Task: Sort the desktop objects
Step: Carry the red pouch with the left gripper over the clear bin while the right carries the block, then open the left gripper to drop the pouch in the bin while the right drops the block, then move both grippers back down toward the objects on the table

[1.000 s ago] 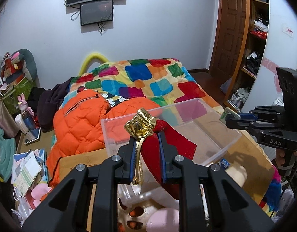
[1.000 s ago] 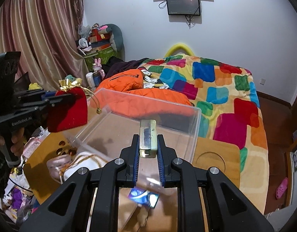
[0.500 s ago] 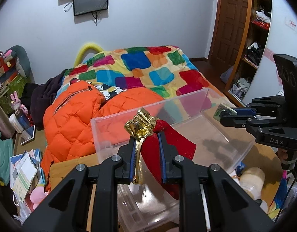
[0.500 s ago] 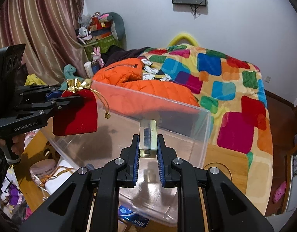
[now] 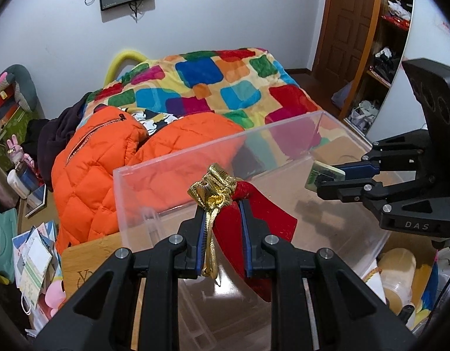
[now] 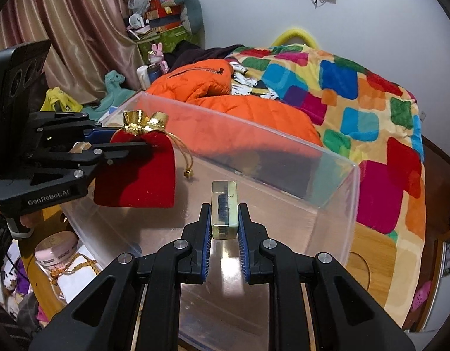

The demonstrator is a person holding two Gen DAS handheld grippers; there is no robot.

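My left gripper (image 5: 222, 207) is shut on a red velvet pouch (image 5: 254, 228) with a gold top and cord, held over the near part of a clear plastic box (image 5: 172, 169). The pouch (image 6: 137, 172) and left gripper (image 6: 131, 143) also show at the left of the right wrist view. My right gripper (image 6: 225, 210) is shut on a small clear resin block (image 6: 224, 207) with a dark inclusion, held above the open box (image 6: 350, 181). The right gripper (image 5: 327, 180) with the block (image 5: 323, 175) also shows at the right of the left wrist view.
The box stands on a wooden table (image 5: 78, 260) in front of a bed with an orange jacket (image 5: 108, 163) and a checked blanket (image 6: 371, 102). A pink jar (image 6: 55, 251) and a white gold-corded pouch (image 6: 75, 275) lie left of the box; a plastic cup (image 5: 397, 269) lies at its right.
Both grippers have moved forward and come over the open box, each still holding its object. The box now fills more of both views.
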